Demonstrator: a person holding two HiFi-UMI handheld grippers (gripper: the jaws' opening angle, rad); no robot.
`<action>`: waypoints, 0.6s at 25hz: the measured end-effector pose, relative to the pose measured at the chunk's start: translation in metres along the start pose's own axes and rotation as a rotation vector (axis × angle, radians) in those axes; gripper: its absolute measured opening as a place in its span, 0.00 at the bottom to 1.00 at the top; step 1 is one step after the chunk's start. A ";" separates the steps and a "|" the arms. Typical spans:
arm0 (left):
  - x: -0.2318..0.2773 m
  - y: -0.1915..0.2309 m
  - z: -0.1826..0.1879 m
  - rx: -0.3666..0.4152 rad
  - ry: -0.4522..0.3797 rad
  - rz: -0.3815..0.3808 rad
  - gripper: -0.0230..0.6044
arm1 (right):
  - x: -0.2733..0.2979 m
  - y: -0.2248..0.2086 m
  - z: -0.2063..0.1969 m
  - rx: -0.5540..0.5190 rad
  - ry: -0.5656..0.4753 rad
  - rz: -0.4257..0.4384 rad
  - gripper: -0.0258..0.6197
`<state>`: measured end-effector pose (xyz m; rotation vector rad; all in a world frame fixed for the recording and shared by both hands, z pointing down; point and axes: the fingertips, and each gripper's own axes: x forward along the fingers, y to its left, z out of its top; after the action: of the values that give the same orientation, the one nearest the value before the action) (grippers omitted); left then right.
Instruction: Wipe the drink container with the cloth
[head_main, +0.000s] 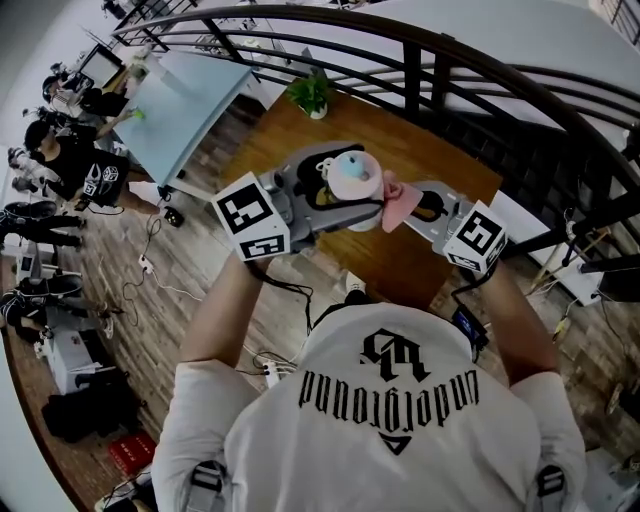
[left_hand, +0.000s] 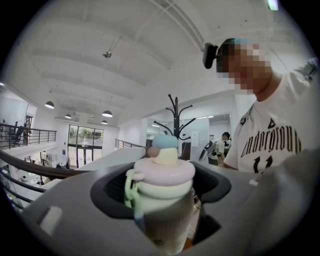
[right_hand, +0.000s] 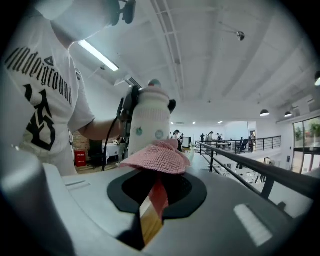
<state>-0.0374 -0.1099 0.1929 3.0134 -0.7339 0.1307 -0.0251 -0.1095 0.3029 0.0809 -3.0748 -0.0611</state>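
Currently your left gripper (head_main: 330, 200) clamps the drink container (left_hand: 162, 185) above the table (head_main: 400, 140), and your right gripper (head_main: 420, 208) pinches the cloth (right_hand: 155, 157) at its side. Pushing too hard could twist the container out of the 2 jaws.

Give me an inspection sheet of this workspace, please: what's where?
Surface: wooden table, below the grippers.
Job's things: drink container held upright above the table; cloth, pink, seemingly against its side.
Clutter: potted plant at the table's far edge.
Grippers: left gripper shut on the drink container; right gripper shut on the cloth.
Cables: cables trail over the floor.
Surroundings: railing; people at left.
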 end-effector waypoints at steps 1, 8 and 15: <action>0.001 -0.001 -0.001 0.006 0.005 -0.007 0.66 | 0.001 0.002 -0.011 0.014 0.015 0.008 0.11; 0.003 -0.017 -0.011 0.041 0.024 -0.057 0.66 | -0.010 0.005 0.044 -0.047 -0.097 0.043 0.11; 0.005 -0.027 -0.007 0.070 0.014 -0.131 0.66 | -0.010 -0.006 0.099 -0.111 -0.156 0.091 0.11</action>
<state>-0.0211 -0.0877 0.2001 3.1120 -0.5396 0.1761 -0.0210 -0.1109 0.2037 -0.0736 -3.2173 -0.2450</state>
